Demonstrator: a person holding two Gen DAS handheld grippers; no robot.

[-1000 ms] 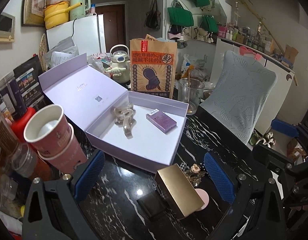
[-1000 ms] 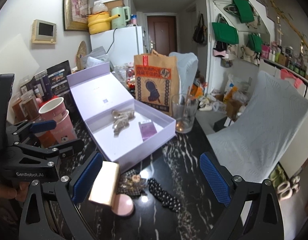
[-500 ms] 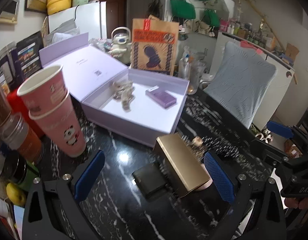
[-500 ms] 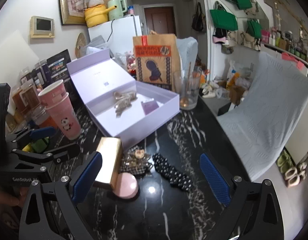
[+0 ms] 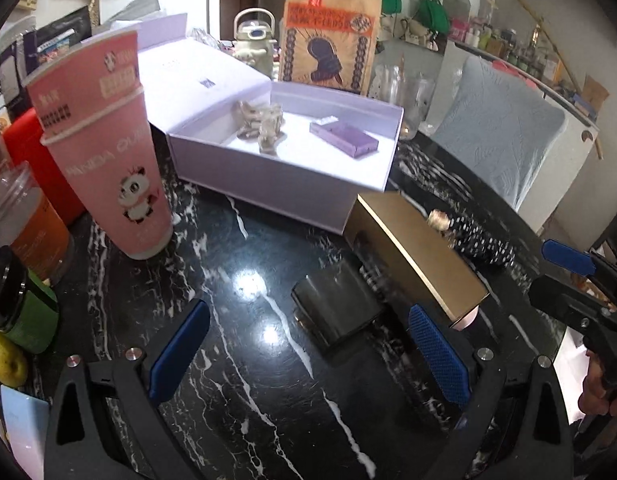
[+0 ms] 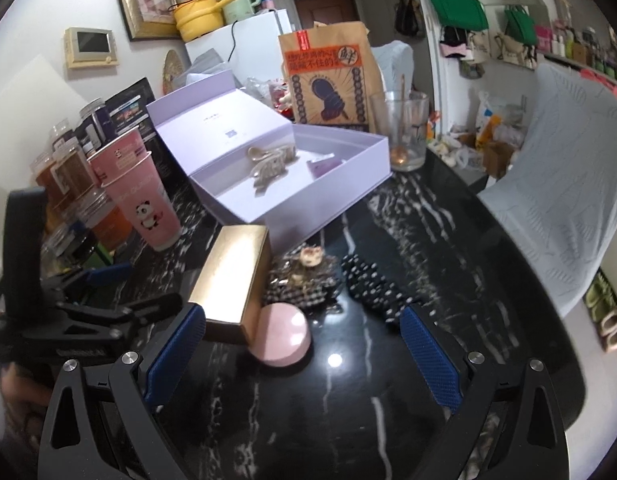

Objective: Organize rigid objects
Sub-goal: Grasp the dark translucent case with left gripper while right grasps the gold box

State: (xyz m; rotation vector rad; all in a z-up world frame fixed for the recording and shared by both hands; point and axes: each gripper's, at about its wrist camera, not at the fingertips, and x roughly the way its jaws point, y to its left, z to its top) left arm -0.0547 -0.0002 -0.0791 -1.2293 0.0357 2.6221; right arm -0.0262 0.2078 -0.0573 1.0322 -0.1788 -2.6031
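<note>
Both grippers have dropped lower and closer to the black marble table [image 5: 244,360] than a second ago, so the pink paper cups [image 5: 108,152] now loom large in the left wrist view. The left gripper [image 5: 308,356] is spread wide and holds nothing; a small dark case [image 5: 336,312] lies between its blue pads, just in front. The right gripper [image 6: 300,356] is also spread wide and empty, with a round pink compact [image 6: 282,340] between its fingers.

Taking the open lilac gift box [image 6: 308,216] as the landmark: inside it lie a beige hair claw [image 6: 268,164] and a small purple box [image 5: 344,142]. Just in front of it a gold box [image 6: 232,280] rests with its near end on top of the compact. Beside the gold box, also in front of the lilac box, sit a patterned hair bow [image 6: 304,276] and a black dotted scrunchie [image 6: 372,284].

Left of the lilac box, the stacked cups carry a panda picture and the words "PANDA QU…", the rest curving out of sight. Behind the box stands a brown paper bag [image 6: 328,76] with an orange label of Chinese characters, too small to read surely, and beside it a glass tumbler [image 6: 400,136].
</note>
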